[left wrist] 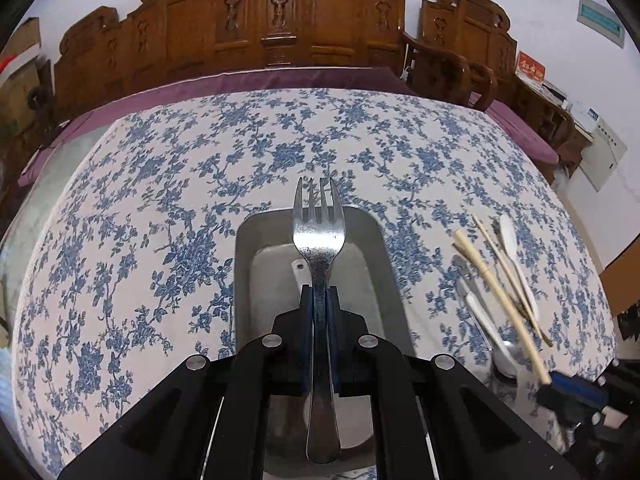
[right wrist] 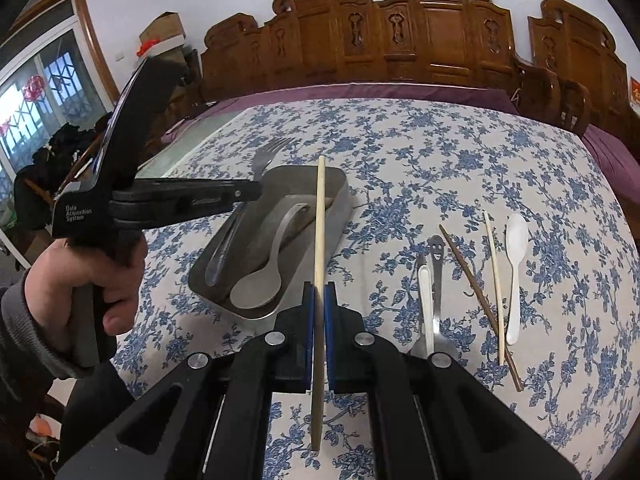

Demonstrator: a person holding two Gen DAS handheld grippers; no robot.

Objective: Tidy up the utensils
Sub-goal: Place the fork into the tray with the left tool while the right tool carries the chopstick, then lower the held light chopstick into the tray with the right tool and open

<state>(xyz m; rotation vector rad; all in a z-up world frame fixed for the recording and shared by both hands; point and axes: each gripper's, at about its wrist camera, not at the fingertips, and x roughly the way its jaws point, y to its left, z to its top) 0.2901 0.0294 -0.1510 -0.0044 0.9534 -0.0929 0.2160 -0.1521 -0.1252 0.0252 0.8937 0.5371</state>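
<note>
Left gripper (left wrist: 319, 300) clamps my smooth steel fork (left wrist: 319, 232) above the grey rectangular metal tray (left wrist: 256, 240) on the floral-clothed desk (left wrist: 140, 220), while my right gripper (right wrist: 319, 300) pinches a slim pale wooden chopstick (right wrist: 319, 216).

left gripper (right wrist: 256, 191): your black plastic rig; white "Data Acquisition System" lettering on the side
right gripper (right wrist: 319, 292): same black frame; blue pads; four round silver screws on the linkage
sleeve (right wrist: 24, 328): grey ribbed knit cuff at your left wrist
</note>
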